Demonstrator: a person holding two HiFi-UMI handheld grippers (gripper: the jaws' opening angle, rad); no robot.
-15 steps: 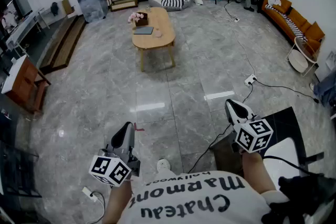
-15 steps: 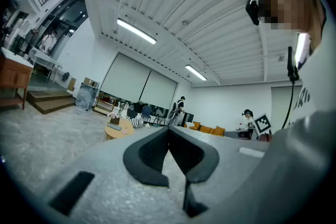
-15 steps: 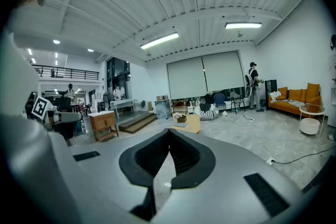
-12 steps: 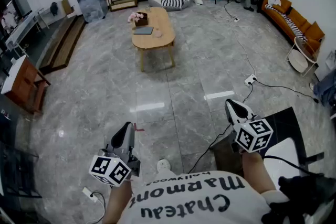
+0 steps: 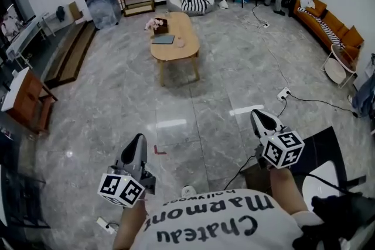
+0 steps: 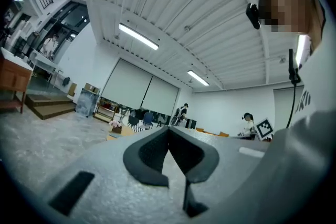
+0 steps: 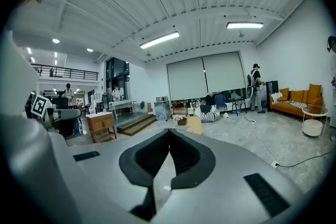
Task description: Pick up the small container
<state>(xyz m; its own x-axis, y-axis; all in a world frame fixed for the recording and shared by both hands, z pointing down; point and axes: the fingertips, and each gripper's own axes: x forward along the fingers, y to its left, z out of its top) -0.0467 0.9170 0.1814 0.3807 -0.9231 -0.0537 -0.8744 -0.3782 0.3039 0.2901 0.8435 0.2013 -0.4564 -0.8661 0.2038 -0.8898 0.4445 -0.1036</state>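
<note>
Two grippers sit low in my head view, the left gripper (image 5: 139, 139) and the right gripper (image 5: 258, 115). Both are clenched, jaws pressed tip to tip with nothing between them, and each points out over the floor. Ahead of them lies a broad stretch of bare grey tiled floor (image 5: 193, 96), open all the way to the oval wooden surface (image 5: 176, 54), which stands well apart from both grippers. What I take for the small container (image 5: 180, 43), a pale round thing too small to read clearly, rests near the surface's right edge, just beside a dark flat item (image 5: 163, 39). A box of pink flowers (image 5: 156, 22) stands toward the far left rim. To the right a cable (image 5: 319, 102) trails from a power strip (image 5: 283, 92), and a black mat (image 5: 319, 146) lies by the right gripper. A wooden cabinet (image 5: 26, 99) lines the left margin.
</note>
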